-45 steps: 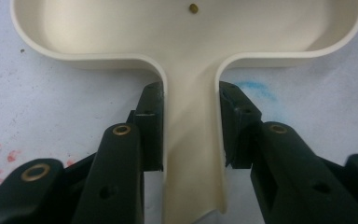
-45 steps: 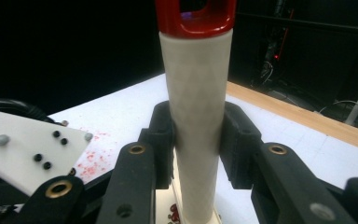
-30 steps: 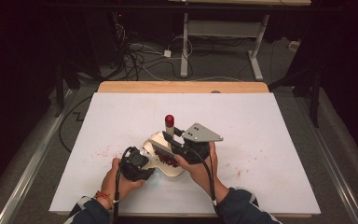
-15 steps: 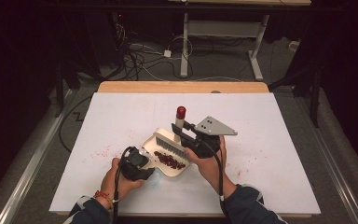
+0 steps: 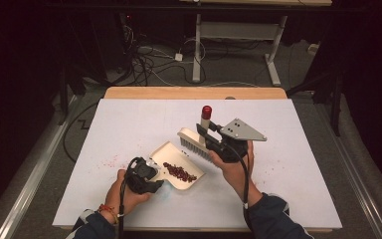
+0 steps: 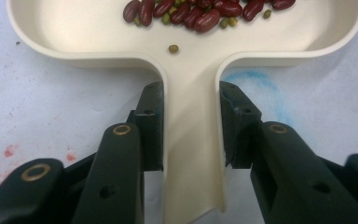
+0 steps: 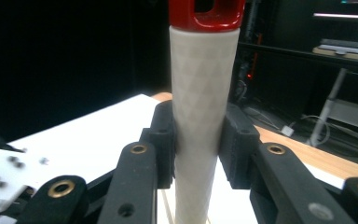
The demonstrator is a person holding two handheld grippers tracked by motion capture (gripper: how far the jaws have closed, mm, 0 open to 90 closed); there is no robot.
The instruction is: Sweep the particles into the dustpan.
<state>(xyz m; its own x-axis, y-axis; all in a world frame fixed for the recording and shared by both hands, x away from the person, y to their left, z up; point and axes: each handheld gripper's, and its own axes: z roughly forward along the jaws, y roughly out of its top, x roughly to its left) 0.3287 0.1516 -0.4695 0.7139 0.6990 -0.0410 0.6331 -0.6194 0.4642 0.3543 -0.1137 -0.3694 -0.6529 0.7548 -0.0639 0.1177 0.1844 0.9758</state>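
Dark room beyond, cables [image 5: 144, 59] and white desk legs [image 5: 273, 55] on the far floor; white paper-covered table [image 5: 129, 119] with a wooden far edge, faint red smears at near left. Near the middle, cream dustpan [image 5: 171, 154] lying flat, a small pile of red beans [image 5: 180, 172] with a few green ones inside. Left gripper [image 6: 191, 121] clamped on the dustpan's handle, pads pressed against both sides. Right gripper [image 7: 198, 140] closed around the brush [image 5: 195, 143] by its textured white handle, red cap uppermost, bristles lifted just right of the pan. Probably light, stiff plastic, both pieces; smooth handle likely slippery, so best gripped squarely close to the pan. Beans loose, liable to roll out if tipped. More red specks at near right.
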